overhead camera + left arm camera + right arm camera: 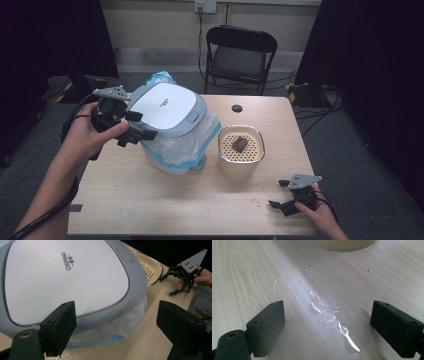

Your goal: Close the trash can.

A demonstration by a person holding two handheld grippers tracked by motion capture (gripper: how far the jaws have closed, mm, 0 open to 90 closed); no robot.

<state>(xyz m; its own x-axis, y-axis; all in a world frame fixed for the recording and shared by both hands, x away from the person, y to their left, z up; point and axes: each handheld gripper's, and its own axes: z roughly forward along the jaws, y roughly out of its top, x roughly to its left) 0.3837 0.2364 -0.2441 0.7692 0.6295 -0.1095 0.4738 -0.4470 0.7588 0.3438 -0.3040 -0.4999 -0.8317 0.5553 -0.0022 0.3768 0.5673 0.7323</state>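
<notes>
A bin with a white-and-grey lid [162,107] [67,277] and a clear, blue-edged liner bag [182,150] [117,326] stands on the left of the table. My left gripper [142,126] [116,307] is held at the lid's left edge, jaws open, with nothing between them. To the bin's right sits a beige container [240,165] [150,267] with a perforated insert and a dark lump [240,144] on it. My right gripper [277,193] [327,312] [167,285] rests open near the front right corner, over a wet smear [324,310].
The wooden table [150,200] has a round cable hole [237,108] at the back. A black folding chair [240,52] stands behind it. Dark curtains hang on both sides, and cables lie on the floor at right.
</notes>
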